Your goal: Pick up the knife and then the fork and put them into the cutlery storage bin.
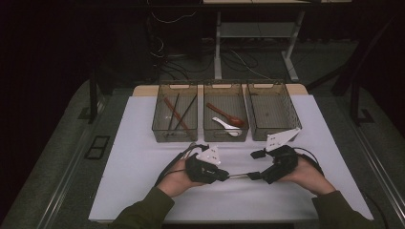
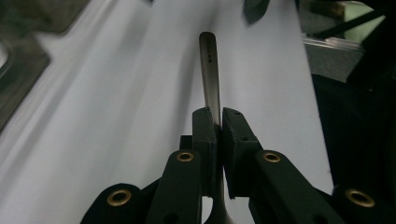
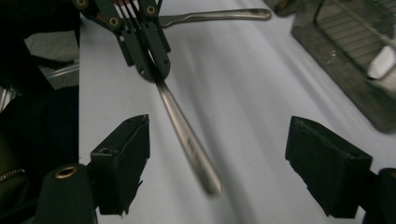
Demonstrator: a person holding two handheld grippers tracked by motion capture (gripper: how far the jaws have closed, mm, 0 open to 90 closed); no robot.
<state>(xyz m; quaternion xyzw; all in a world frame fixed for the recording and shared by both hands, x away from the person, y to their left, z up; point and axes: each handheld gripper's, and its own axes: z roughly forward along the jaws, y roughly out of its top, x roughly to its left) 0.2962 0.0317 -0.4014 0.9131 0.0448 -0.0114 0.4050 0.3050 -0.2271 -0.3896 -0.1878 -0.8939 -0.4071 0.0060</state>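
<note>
A metal fork (image 1: 239,175) hangs level over the white mat between my two grippers. My left gripper (image 1: 224,175) is shut on its neck; in the left gripper view the pads (image 2: 205,135) pinch the stem and the handle (image 2: 208,65) sticks out ahead. In the right gripper view the left gripper (image 3: 154,70) shows at the top with the fork's tines (image 3: 133,9) behind it. The handle (image 3: 184,135) reaches in between my right gripper's (image 3: 217,123) wide-open jaws, nearer the left one and touching neither. In the high view the right gripper (image 1: 256,165) faces the left one.
Three clear bins stand in a row at the back of the mat (image 1: 143,162): the left bin (image 1: 157,129) holds chopsticks, the middle bin (image 1: 225,137) a brown and a white spoon, the right bin (image 1: 272,137) nothing. Another metal utensil (image 3: 215,16) lies on the mat.
</note>
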